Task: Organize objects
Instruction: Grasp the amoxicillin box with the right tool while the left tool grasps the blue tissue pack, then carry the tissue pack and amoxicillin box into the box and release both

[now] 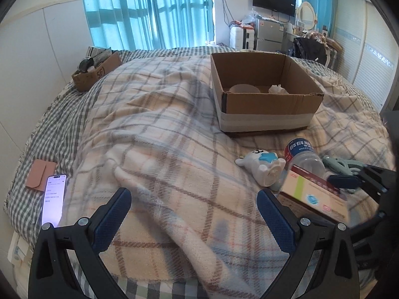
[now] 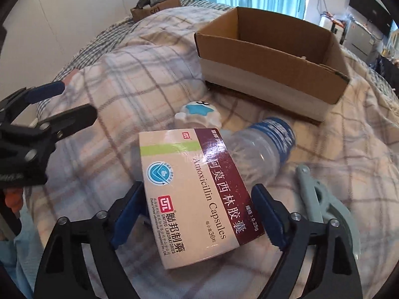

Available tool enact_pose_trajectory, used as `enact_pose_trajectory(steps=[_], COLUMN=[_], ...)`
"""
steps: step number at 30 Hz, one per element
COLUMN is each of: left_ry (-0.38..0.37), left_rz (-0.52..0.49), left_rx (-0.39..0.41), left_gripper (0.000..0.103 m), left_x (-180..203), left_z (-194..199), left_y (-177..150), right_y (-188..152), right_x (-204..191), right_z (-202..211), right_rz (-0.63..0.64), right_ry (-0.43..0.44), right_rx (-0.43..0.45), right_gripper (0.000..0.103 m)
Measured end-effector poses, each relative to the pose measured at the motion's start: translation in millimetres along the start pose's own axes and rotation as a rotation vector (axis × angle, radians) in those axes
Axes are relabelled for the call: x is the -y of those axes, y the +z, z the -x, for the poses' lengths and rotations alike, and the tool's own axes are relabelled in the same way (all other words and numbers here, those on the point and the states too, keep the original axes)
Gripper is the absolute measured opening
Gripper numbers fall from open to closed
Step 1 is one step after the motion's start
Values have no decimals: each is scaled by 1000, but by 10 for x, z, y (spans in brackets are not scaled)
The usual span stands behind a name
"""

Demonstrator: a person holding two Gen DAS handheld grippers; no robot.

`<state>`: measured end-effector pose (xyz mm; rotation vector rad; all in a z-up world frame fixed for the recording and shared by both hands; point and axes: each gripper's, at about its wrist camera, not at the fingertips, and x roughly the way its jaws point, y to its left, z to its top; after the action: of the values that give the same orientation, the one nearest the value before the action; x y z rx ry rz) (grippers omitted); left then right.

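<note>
My right gripper (image 2: 197, 199) is shut on a beige and maroon medicine box (image 2: 194, 194), held above the plaid blanket; the box also shows in the left wrist view (image 1: 311, 191). Beyond it lie a clear plastic bottle with a blue label (image 2: 261, 147), a white toy with a blue star (image 2: 199, 114) and a grey-green clip (image 2: 321, 199). An open cardboard box (image 2: 269, 69) stands further back, also in the left wrist view (image 1: 264, 99), with a roll and crumpled paper inside. My left gripper (image 1: 194, 199) is open and empty over the blanket.
A lit phone (image 1: 53, 199) and a pink pouch (image 1: 40, 177) lie at the bed's left edge. A small cardboard box with clutter (image 1: 97, 71) sits at the far left by the wall. Blue curtains, a TV and furniture stand beyond the bed.
</note>
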<state>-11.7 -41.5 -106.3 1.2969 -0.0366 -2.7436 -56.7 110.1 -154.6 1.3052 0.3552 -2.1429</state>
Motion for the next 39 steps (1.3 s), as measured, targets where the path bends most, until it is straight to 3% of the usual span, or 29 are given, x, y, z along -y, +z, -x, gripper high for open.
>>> enact_pose_trajectory(steps=[3,4,5,6,7,10,15,20,21,22,23,24,26,27,28,31,35,39], left_ry=[-12,-17,-24,-40,-62,-133,-139,-122,-123,-122,-131,-151,-169,-185,-196,-206,-148,-115], left_rz=[-6,-11,-18,-21,-19,-20,-48,-138,-154,-171,-183,-186,-190,-194,-194,-185,-140,-70], left_rx=[3,0,-6,-15,-24,-60,-110,-138,-143,-147,-153,-163,-146,-140,-129,-86,-7,20], left_gripper=[103,103,103,103,103,103,103,103,96,78,67,62,61,61,61,61,61,61], left_x=[71,117,171,234,288,490,816,1097,1127,1156,1171,1171,1144,1128,1108,1012,713,408], left_z=[25,31,36,36,35,-2,-119,-265,-297,-335,-364,-380,-322,-273,-217,-51,138,195], left_y=[-1,-5,-11,-18,-20,-59,-132,-264,-296,-328,-355,-375,-379,-379,-379,-322,-115,57], right_y=[-105,-129,-153,-163,-178,-209,-282,-319,-321,-328,-338,-345,-362,-363,-367,-369,-405,-420], right_x=[-7,-2,13,36,96,249,371,421,424,427,429,430,396,383,360,287,128,-14], right_z=[337,447,575,672,782,923,967,939,936,931,929,930,939,941,940,911,818,605], right_rz=[-24,-22,-10,-8,-23,-36,-72,-70,-70,-74,-80,-83,-72,-70,-64,-42,20,64], right_ry=[-44,-69,-83,-92,-136,-196,-183,-166,-158,-150,-142,-136,-149,-160,-176,-170,-158,-157], right_rx=[90,109,134,155,171,155,197,212,216,220,225,227,228,226,224,215,184,115], right_gripper=[81,65,41,24,22,22,22,23,23,23,23,25,45,64,69,69,69,71])
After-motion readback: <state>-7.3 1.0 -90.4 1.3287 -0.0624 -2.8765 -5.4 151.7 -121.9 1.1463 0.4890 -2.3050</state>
